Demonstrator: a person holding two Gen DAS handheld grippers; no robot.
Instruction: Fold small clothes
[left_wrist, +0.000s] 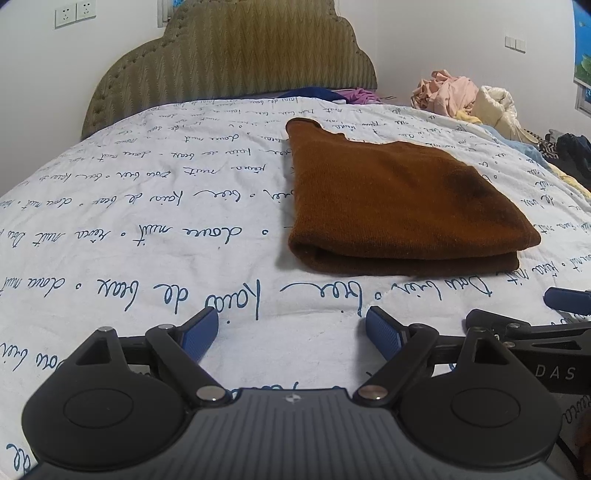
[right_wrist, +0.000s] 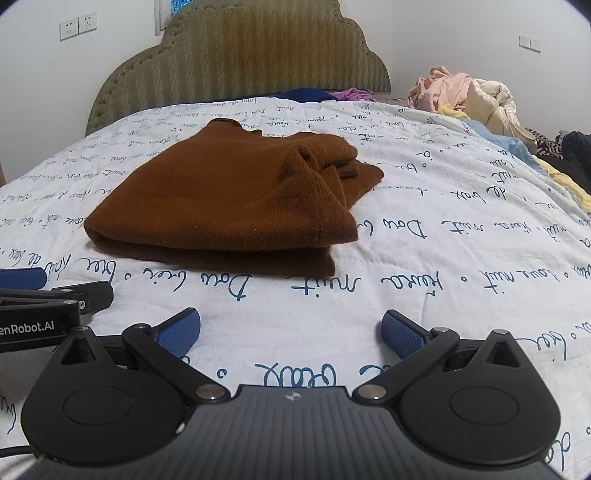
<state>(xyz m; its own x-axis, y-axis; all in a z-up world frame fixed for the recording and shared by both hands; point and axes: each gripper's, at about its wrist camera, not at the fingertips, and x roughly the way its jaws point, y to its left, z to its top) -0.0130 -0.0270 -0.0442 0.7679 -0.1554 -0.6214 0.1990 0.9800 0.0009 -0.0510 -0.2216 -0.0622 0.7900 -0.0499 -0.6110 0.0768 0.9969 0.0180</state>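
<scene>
Both grippers hang over the bed (left_wrist: 147, 221) with their jaws spread wide and nothing between the blue pads. The left gripper (left_wrist: 291, 332) has the folded brown sweater (left_wrist: 399, 199) ahead and to its right, lying flat on the white quilt with script print, apart from the fingertips. From here the sweater reads as a tidy stack with a rounded near fold, and a darker patch shows on its top toward the right. The right gripper (right_wrist: 291, 332) sees the same sweater (right_wrist: 229, 199) ahead and to its left, and only this view shows the bunched, rumpled layers on the far right side of the stack. Each view catches the other gripper at its edge: the right one low at the right of the left view, the left one low at the left of the right view. Beyond the sweater stands a padded headboard (right_wrist: 251, 55), and far to the right a heap of clothes (right_wrist: 461, 96).
</scene>
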